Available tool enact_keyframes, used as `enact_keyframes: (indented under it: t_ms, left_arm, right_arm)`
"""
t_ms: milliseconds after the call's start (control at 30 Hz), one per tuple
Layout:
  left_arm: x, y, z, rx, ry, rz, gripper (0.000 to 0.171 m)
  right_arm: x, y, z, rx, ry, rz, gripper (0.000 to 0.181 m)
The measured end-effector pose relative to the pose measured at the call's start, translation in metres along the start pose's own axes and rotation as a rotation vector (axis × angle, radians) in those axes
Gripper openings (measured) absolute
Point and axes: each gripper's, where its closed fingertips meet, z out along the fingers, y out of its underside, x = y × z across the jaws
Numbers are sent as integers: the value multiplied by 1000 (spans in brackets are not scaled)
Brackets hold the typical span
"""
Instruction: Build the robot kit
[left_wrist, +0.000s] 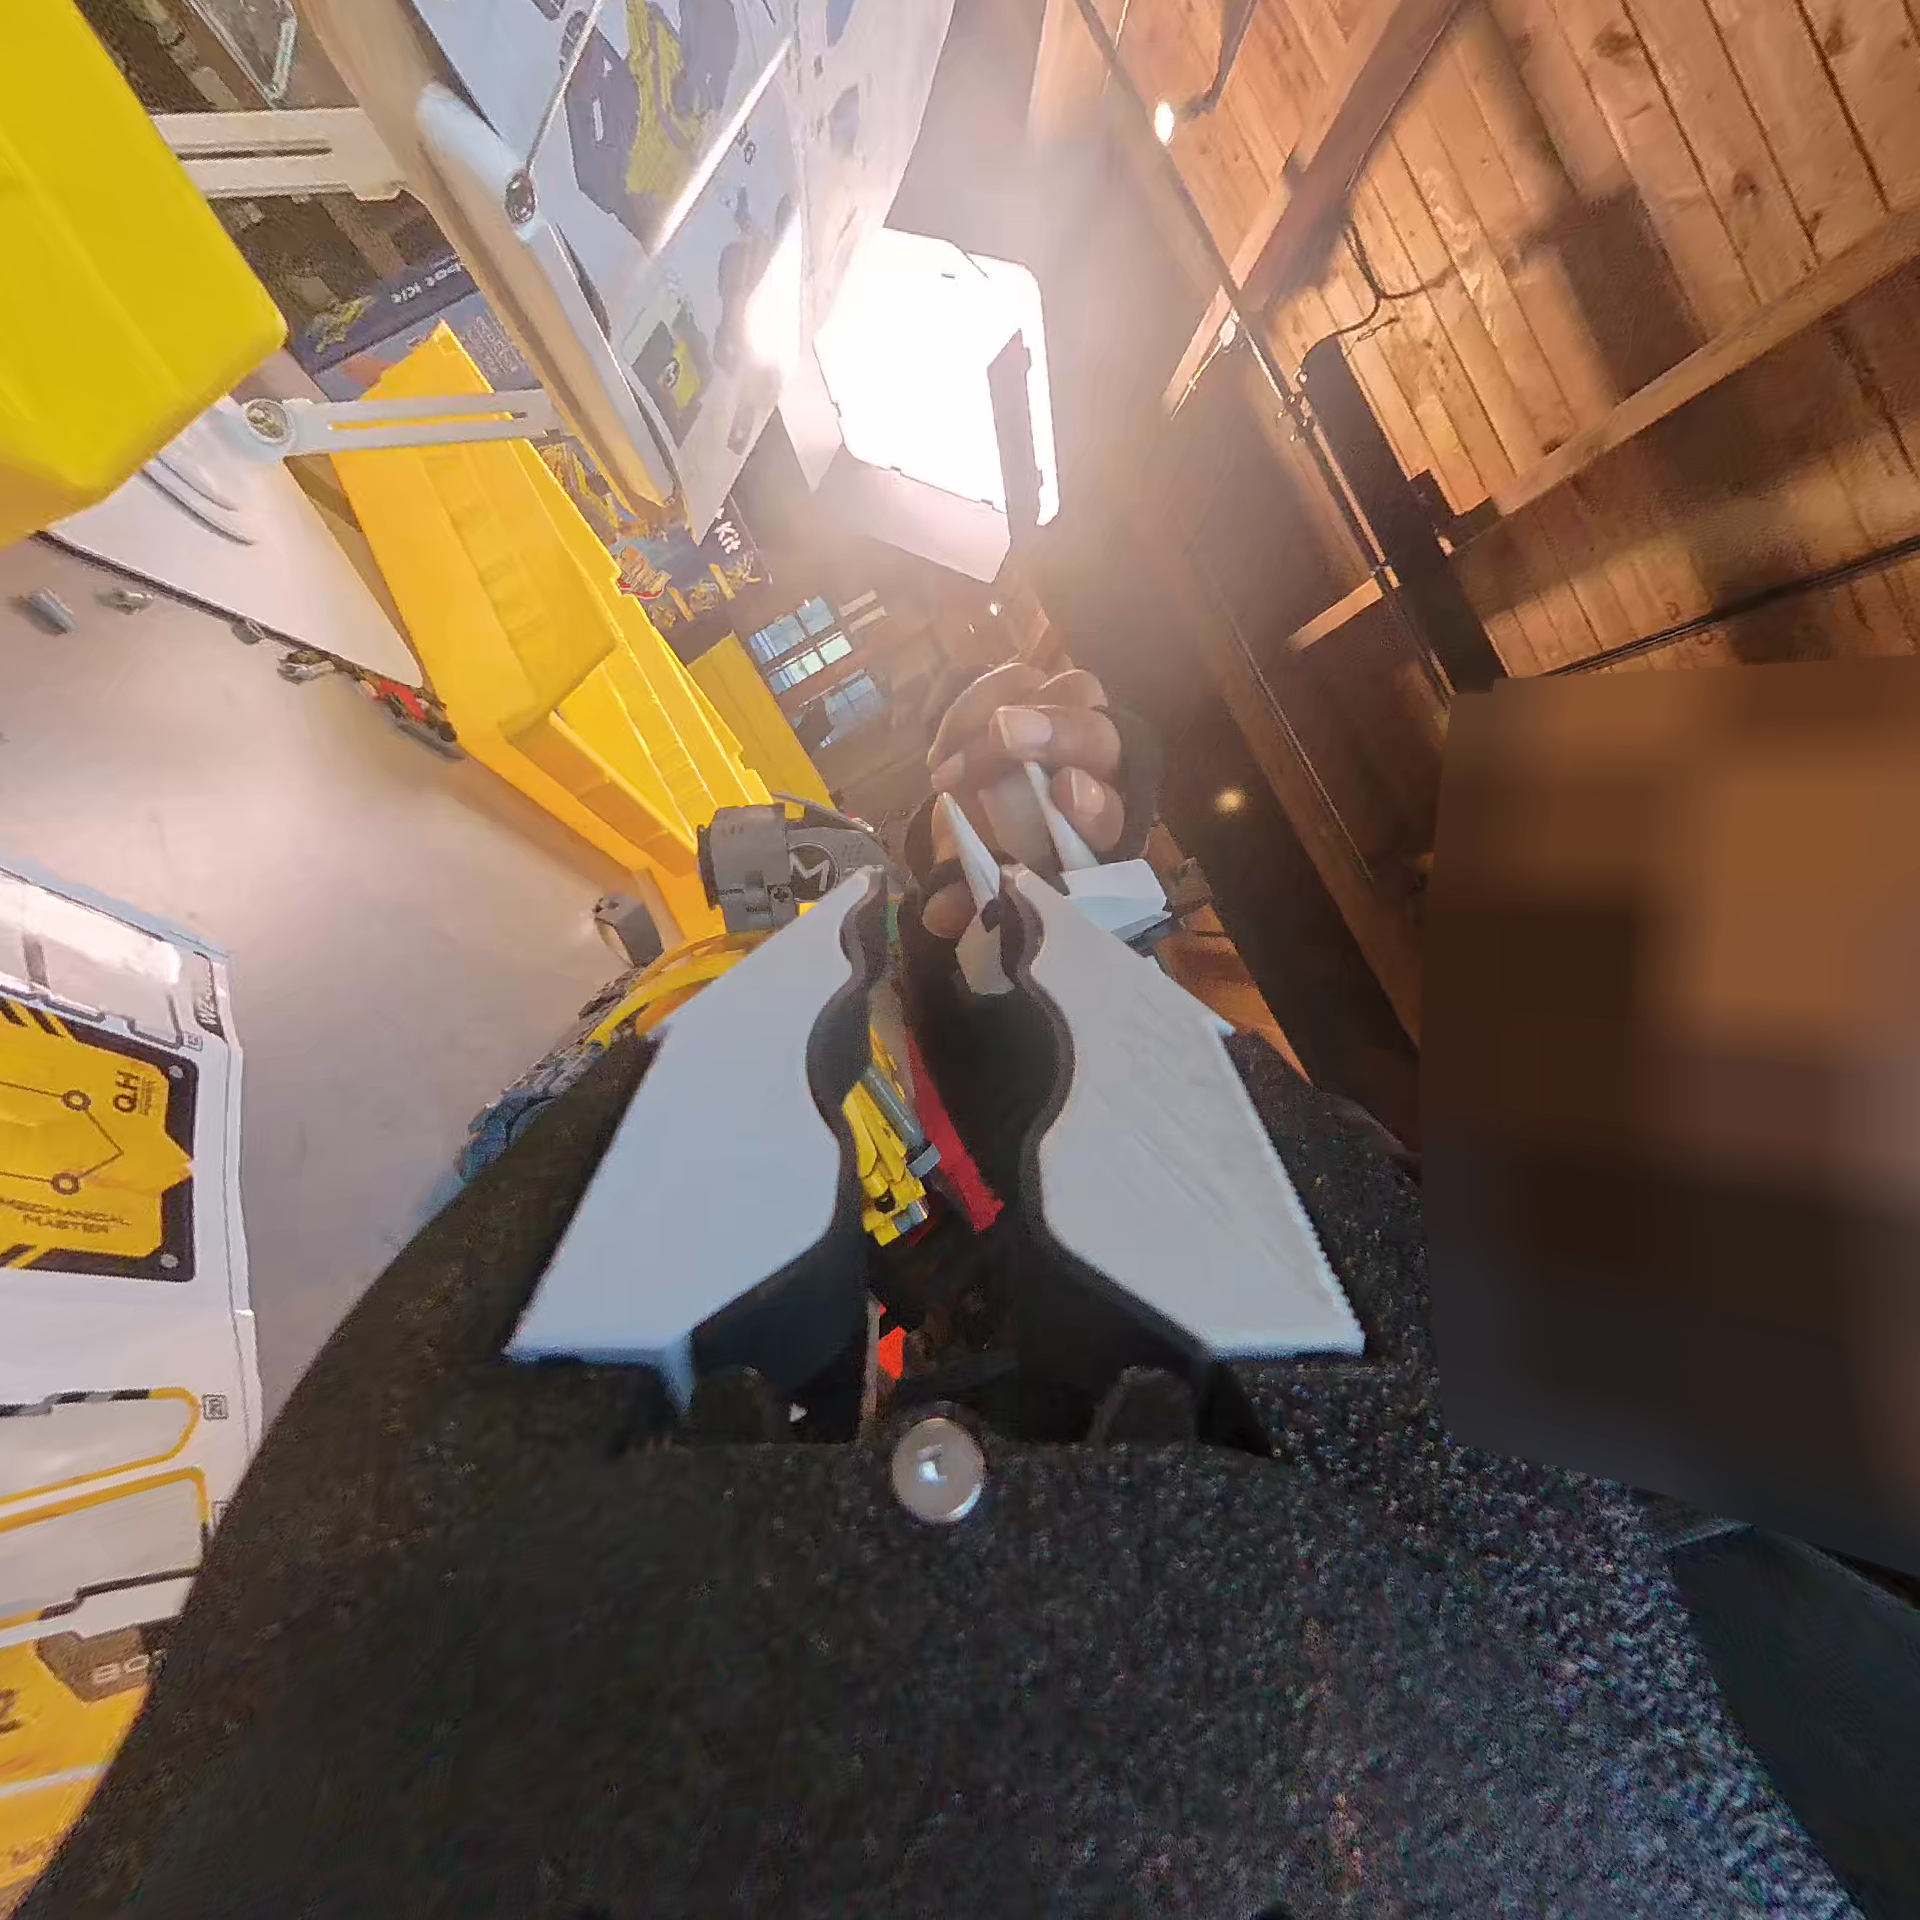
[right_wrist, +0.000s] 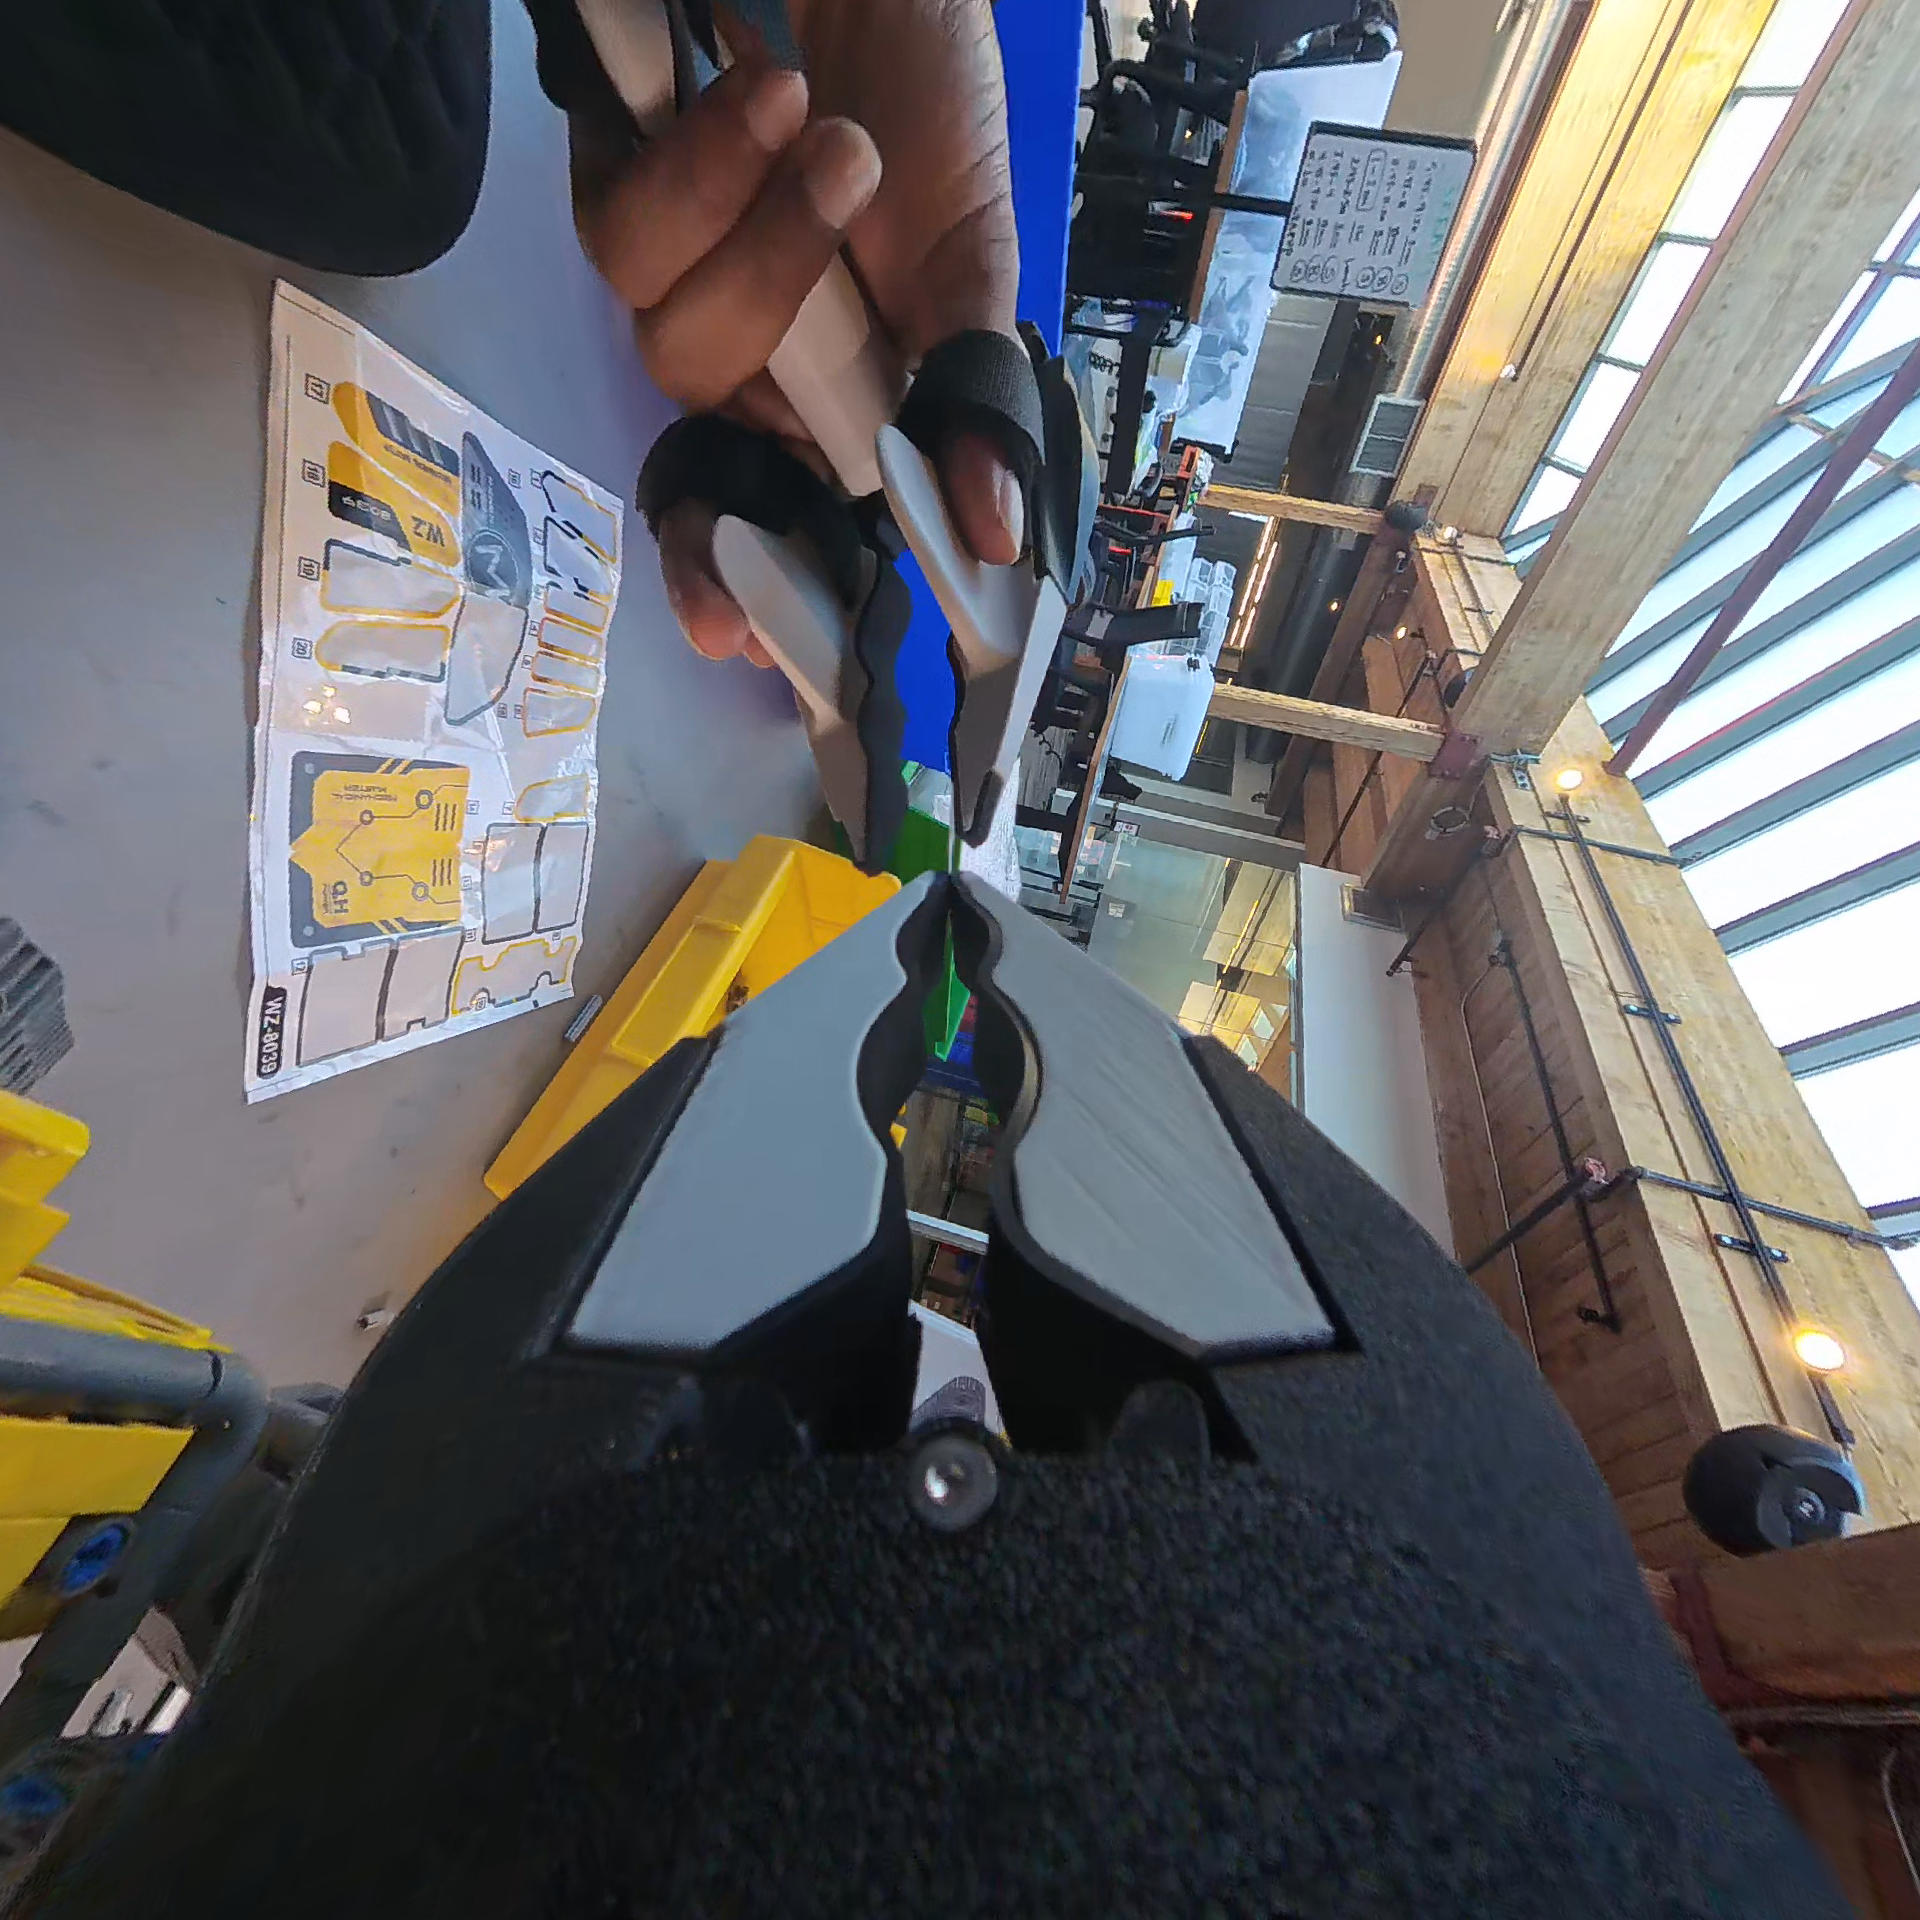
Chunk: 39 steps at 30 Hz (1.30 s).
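Two grippers seen: left gripper (left_wrist: 943, 894) parted, yellow brick model (left_wrist: 883, 1143) behind fingers; right gripper (right_wrist: 951, 894) closed, tips touching; one sticker sheet (right_wrist: 416, 686) laid on grey surface (right_wrist: 135, 623); timber-walled room.

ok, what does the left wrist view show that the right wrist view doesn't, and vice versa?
Left wrist only: bright light panel, booklet on a stand, grey-yellow brick model beside the open left tongs.
Right wrist only: whiteboard, windows, green bin, and the right tongs tip to tip.
Both: sticker sheet, yellow bins, grey table.
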Motion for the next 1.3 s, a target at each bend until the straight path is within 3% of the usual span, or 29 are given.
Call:
enact_keyframes:
  t_ms: [167,333,567,667,833,1000,1133,1200,1300]
  left_arm:
    - [-6,-2,-5,27,-27,10,0]
    - [-16,-3,-8,16,-103,75,0]
    - [-60,-10,-16,-59,-367,207,0]
    - [-91,4,-22,-223,-533,284,0]
    - [-130,19,-33,-424,-721,361,3]
    - [-147,22,-45,-554,-853,489,28]
    - [-153,18,-54,-625,-938,625,45]
    - [-156,15,-58,-654,-970,710,48]
    - [-158,12,-52,-648,-967,720,47]
  right_arm:
    - [-9,1,4,0,-42,-19,0]
    - [-17,3,9,-8,-84,-22,1]
    - [-46,7,16,-50,-236,34,14]
    - [-46,8,12,-55,-276,112,19]
    - [-23,23,3,-63,-208,316,20]
    - [15,43,-12,-19,-131,696,22]
    - [34,82,-25,1,-94,1014,22]
    - [25,101,-27,13,-157,1156,22]
    - [-16,113,-24,49,-390,1325,21]
